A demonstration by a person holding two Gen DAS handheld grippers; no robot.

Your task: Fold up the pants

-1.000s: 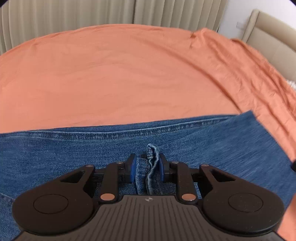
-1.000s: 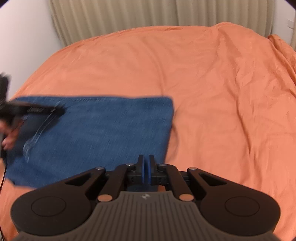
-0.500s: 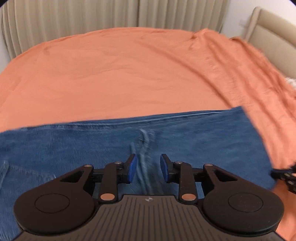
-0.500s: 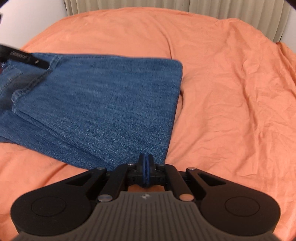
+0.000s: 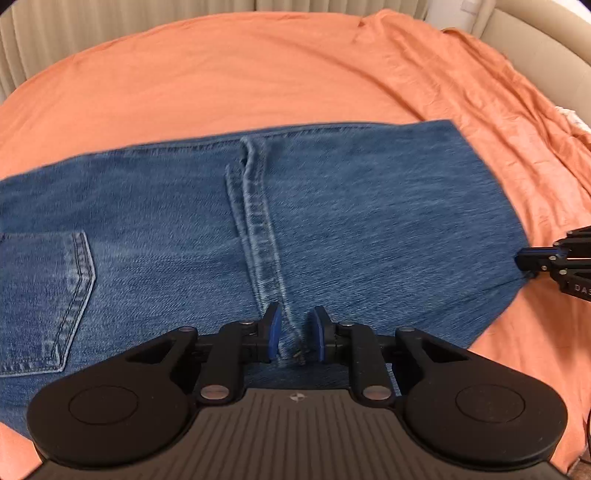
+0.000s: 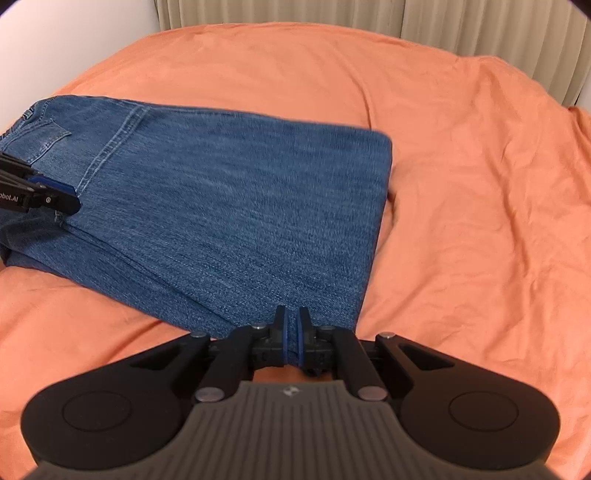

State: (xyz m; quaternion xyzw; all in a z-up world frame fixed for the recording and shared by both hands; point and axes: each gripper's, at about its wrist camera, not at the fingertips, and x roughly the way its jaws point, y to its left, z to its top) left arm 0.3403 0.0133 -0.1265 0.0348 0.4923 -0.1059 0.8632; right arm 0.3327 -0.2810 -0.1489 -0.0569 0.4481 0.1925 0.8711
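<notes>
Blue denim pants (image 5: 332,221) lie folded flat on the orange bed sheet (image 5: 221,74). A back pocket (image 5: 44,295) shows at the left and a hem seam (image 5: 258,229) runs down the middle. My left gripper (image 5: 295,336) is open, its blue pads on either side of the seam's near end. My right gripper (image 6: 291,332) is shut on the near corner of the pants (image 6: 229,206). The right gripper also shows at the right edge of the left wrist view (image 5: 554,262), and the left gripper at the left edge of the right wrist view (image 6: 40,195).
The orange sheet (image 6: 461,184) covers the whole bed, wrinkled at the right. Beige curtains (image 6: 443,22) hang behind the bed. A padded beige headboard (image 5: 535,33) stands at the far right.
My left gripper has opened and let go of the hem, which now lies flat. My right gripper moved to the near corner of the pants and now holds denim between its pads.
</notes>
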